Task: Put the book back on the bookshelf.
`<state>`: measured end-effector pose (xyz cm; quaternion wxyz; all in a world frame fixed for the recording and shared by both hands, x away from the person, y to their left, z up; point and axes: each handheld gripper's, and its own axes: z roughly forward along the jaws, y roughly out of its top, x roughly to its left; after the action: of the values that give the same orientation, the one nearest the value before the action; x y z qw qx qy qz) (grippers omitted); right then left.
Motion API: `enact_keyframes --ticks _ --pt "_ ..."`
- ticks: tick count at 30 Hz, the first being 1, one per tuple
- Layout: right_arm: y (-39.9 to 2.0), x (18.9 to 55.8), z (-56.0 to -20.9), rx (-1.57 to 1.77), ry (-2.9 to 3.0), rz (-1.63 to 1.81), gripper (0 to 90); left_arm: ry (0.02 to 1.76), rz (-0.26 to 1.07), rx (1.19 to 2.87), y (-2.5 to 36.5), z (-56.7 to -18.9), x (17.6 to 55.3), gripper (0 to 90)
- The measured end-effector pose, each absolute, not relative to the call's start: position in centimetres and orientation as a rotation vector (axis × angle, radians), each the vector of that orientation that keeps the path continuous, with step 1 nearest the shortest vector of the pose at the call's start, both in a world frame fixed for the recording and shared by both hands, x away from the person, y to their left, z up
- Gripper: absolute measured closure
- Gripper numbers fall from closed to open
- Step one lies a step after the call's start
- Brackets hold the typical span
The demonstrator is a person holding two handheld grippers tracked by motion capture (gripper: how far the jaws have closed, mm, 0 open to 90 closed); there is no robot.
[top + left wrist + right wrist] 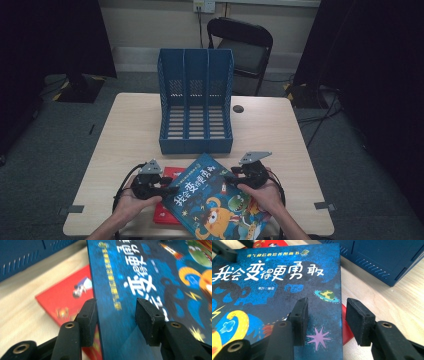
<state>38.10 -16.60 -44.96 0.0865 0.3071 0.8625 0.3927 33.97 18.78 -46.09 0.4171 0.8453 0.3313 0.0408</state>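
Left gripper (pixel 116 315): jaws parted, straddling the spine edge of the blue book (pixel 150 290), one pad on each side of that edge, neither pressing on it as far as I can see. Nothing is clamped.

Right gripper (pixel 327 317): jaws likewise apart, set astride the book's opposite edge, one pad over the cover and the other over bare bench. No grip here either.

From the high view, both of my hands come in from the near edge of the bench (pixel 125 125), the left gripper (pixel 167 189) at the book's left side and the right gripper (pixel 232 179) at its right. The blue book (pixel 215 200) lies flat and skewed near the middle of the near edge, overhanging it slightly. It rests on top of a red book (pixel 167 210), which peeks out to the left.

The blue file rack (pixel 196 102) stands upright toward the far edge, its three slots empty.

Progress, as I judge it: early. Both books lie flat and nothing is filed. Left to do: grip the blue book, stand it up, slot it in, then likely the red one.
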Motion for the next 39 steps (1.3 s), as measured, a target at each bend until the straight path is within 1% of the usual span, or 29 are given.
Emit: enact_keyframes --ticks 4,10,19,29,39 --pt "-16.5 38.1 -45.0 0.913 2.575 1.172 53.3 0.83 0.098 2.116 19.8 -46.2 32.9 50.9" --pt "-16.4 38.2 -45.0 0.912 2.577 1.176 52.5 0.83 0.105 2.126 20.2 -46.2 31.7 44.6" --pt "-16.3 38.2 -45.0 0.911 2.579 1.17 50.8 0.778 0.152 2.148 20.6 -46.4 30.9 41.5" --pt "-16.5 38.1 -45.0 0.916 2.586 1.171 50.4 0.788 0.161 2.139 20.3 -46.5 31.6 43.4" --pt "-17.7 37.3 -45.2 0.944 2.564 1.181 47.5 0.822 0.172 2.139 19.9 -46.3 33.1 44.0"
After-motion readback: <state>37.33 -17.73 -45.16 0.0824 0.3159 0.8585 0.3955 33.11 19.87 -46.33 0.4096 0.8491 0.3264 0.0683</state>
